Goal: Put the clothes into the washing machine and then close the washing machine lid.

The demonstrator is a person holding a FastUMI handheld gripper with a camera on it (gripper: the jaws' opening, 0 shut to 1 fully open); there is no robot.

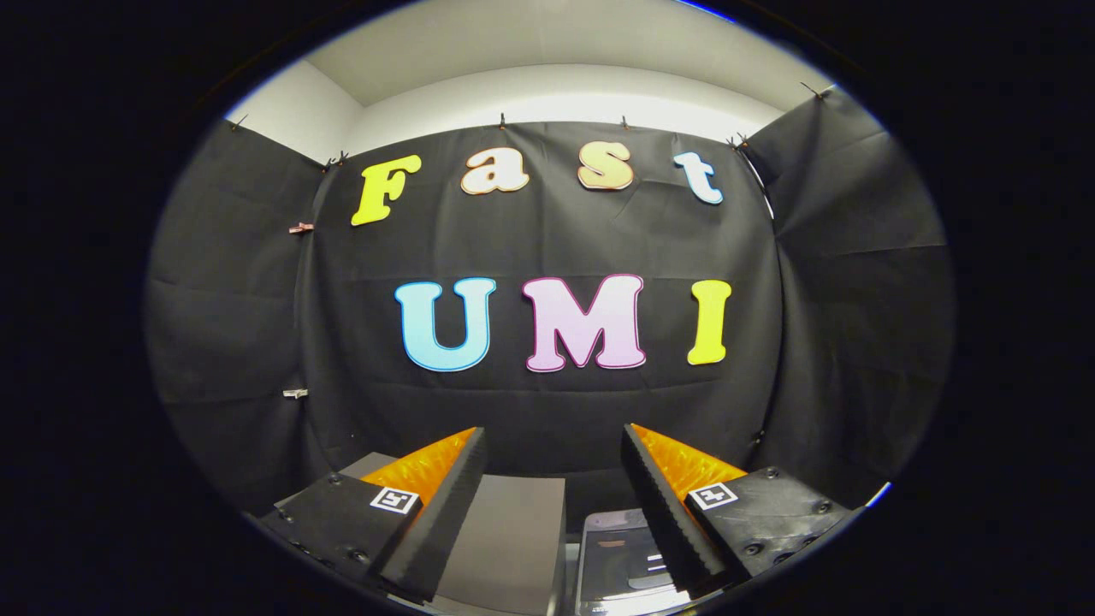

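Fingers [436, 505] of the hand-held gripper [554, 505] stand wide apart with nothing between them; each rises from the lower part of the gripper view and tapers toward a tip aimed at the booth's black cloth wall [547, 411], which hangs well beyond them; a small square marker [394, 500] sits on the body of the left finger and another marker [713, 494] on the right one; the inner face of the right finger shows a ridged, toothed edge. Below the gap between the fingers lies a flat grey panel [505, 539], a plain matte surface that runs back toward the foot of the cloth; whether it belongs to the washing machine or to a table cannot be told from here. Just beside that panel, under the right finger, is a glossy pale surface with rounded corners and faint dark marks [620, 560]; it catches reflections and looks like the top lid of the washing machine, though too little of it shows to be sure, and whether it is open or closed cannot be told. Black cloth covers the side walls too, pinned along the top by small clips [301, 228]; above the cloth runs a white wall [547, 94] and ceiling.
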